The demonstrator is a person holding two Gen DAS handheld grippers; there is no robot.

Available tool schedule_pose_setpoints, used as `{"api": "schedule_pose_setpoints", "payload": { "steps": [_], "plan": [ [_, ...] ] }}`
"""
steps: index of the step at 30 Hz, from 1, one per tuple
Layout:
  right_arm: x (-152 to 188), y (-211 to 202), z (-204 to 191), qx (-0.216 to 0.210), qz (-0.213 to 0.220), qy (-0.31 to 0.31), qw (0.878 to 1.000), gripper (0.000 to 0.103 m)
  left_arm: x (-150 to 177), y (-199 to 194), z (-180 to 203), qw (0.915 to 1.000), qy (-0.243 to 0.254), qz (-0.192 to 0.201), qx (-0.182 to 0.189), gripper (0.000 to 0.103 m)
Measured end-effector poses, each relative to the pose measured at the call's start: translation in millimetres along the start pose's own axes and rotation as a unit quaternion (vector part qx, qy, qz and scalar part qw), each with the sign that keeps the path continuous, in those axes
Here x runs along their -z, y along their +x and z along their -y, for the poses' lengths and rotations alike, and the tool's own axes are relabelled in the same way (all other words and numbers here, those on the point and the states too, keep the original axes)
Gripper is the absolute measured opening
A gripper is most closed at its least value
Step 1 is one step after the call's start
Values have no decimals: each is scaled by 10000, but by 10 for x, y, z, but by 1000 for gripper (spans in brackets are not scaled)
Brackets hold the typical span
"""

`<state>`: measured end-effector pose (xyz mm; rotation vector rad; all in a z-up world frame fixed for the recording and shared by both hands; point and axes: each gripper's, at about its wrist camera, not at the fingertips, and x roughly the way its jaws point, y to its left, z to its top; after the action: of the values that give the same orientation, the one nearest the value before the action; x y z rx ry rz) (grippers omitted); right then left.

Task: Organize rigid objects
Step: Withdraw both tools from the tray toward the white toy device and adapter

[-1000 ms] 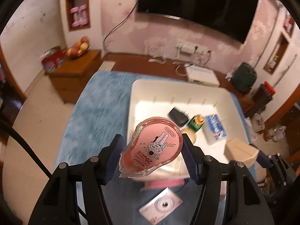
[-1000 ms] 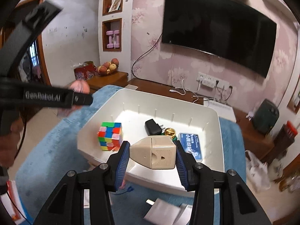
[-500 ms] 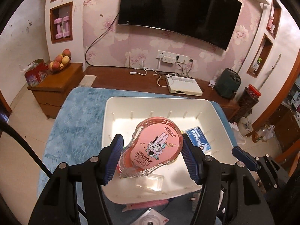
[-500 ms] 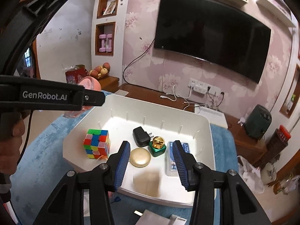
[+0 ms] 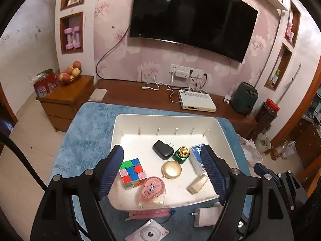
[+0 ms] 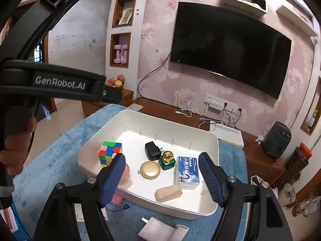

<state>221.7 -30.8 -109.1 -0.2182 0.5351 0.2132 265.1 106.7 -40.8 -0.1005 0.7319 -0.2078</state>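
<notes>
The pink round plastic correction-tape dispenser (image 5: 152, 188) lies in the white plastic bin (image 5: 166, 120) at six o'clock, the beige wedge-shaped plug adapter (image 6: 168, 193) at four. The left gripper (image 5: 162, 170) and right gripper (image 6: 161, 177) hover above, jaws opening, nothing between them. The dispenser's clear cover overhangs the near wall, so a careless low pass toward the white charger (image 5: 204, 217) outside could probably knock it out.

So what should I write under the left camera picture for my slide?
Left gripper, jaws opening with nothing between them, above a white bin holding a pink tape dispenser and Rubik's cube.
</notes>
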Motion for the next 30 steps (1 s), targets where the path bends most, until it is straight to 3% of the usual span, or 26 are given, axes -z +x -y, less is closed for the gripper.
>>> {"api": "schedule_pose_setpoints", "payload": {
  "steps": [11, 17, 22, 30],
  "plan": [
    [138, -514, 88, -105, 138, -393, 9991, 80, 198, -583, 158, 9964, -176, 531, -637, 82],
    [292, -746, 149, -367, 138, -298, 9988, 80, 405, -849, 218, 9930, -235, 715, -913, 82],
    [403, -831, 208, -675, 15, -84, 9977, 81, 578, -935, 194, 9921, -500, 512, -1033, 82],
    [608, -934, 137, -836, -130, -280, 9960, 81, 862, -1049, 79, 9867, -948, 181, -1310, 82]
  ]
}}
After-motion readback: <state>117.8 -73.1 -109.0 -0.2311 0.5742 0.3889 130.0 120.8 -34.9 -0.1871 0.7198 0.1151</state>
